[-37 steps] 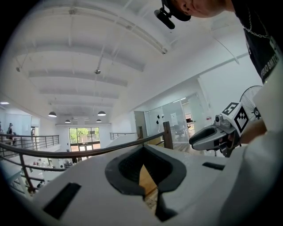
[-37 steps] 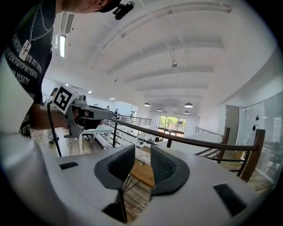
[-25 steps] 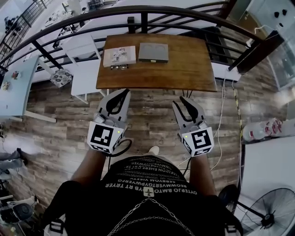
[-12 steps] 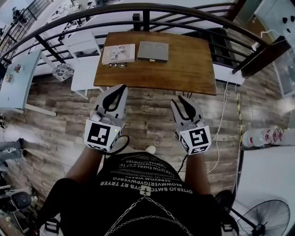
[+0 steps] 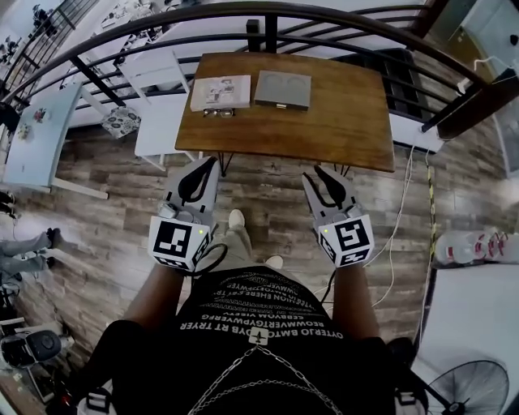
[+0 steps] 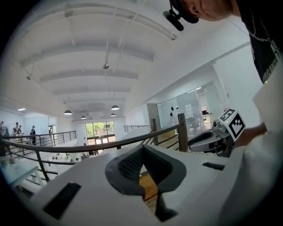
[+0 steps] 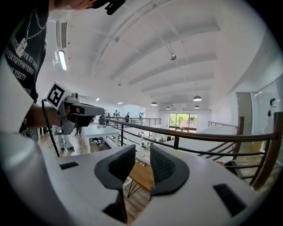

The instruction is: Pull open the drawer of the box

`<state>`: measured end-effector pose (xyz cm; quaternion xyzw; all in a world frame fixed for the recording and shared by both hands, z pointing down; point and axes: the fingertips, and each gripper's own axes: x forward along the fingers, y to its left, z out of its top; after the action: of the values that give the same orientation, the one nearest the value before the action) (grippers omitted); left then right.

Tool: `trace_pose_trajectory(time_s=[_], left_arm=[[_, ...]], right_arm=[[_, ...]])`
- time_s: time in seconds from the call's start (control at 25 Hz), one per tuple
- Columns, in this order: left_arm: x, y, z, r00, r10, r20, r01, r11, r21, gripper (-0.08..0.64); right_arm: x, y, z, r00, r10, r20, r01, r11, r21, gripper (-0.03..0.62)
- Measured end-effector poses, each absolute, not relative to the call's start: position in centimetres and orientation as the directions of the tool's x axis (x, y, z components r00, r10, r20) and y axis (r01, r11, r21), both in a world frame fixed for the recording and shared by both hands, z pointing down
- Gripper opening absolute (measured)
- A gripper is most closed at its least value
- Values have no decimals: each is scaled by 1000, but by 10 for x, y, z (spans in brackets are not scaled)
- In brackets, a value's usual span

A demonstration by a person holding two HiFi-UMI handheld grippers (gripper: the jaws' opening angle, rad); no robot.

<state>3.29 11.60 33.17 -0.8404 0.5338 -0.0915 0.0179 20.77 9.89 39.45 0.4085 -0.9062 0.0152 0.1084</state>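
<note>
Box [image 5: 282, 89] with the drawer: a flat grey rectangle lying on the far part of a brown wooden counter [image 5: 324, 121], seen from above. Its top is closed, so neither the drawer front nor anything inside can be made out. Just beside it, on its left, lies a pale flat box or booklet [image 5: 220, 92], and a pair of glasses [image 5: 217, 113] rests on the counter just in front of that.

A person in a black printed shirt [image 5: 259, 324] stands on a wood-plank floor [image 5: 268, 198], short of the counter's near edge. Each hand holds a hand-held gripper pointing toward the counter, well apart from the box.

The left hand-held gripper [image 5: 207, 166] has its jaws only slightly apart, with a narrow slit showing the counter through it and nothing between them. The right hand-held gripper [image 5: 327, 173] has its jaws clearly spread, also with nothing between the ribbed dark pads [image 7: 162, 167].

A dark curved railing [image 5: 243, 12] runs behind the counter.
</note>
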Motion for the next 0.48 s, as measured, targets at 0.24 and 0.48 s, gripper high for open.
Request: trace_pose_trajectory(time_s=[0.24, 0.48], left_arm=[[38, 82, 335, 465, -876, 128, -871, -478, -110, -3], [23, 40, 339, 494, -858, 141, -857, -508, -88, -3]], right_arm=[[201, 74, 396, -620, -746, 242, -756, 651, 69, 95], [184, 40, 395, -600, -757, 259, -769, 635, 73, 95]])
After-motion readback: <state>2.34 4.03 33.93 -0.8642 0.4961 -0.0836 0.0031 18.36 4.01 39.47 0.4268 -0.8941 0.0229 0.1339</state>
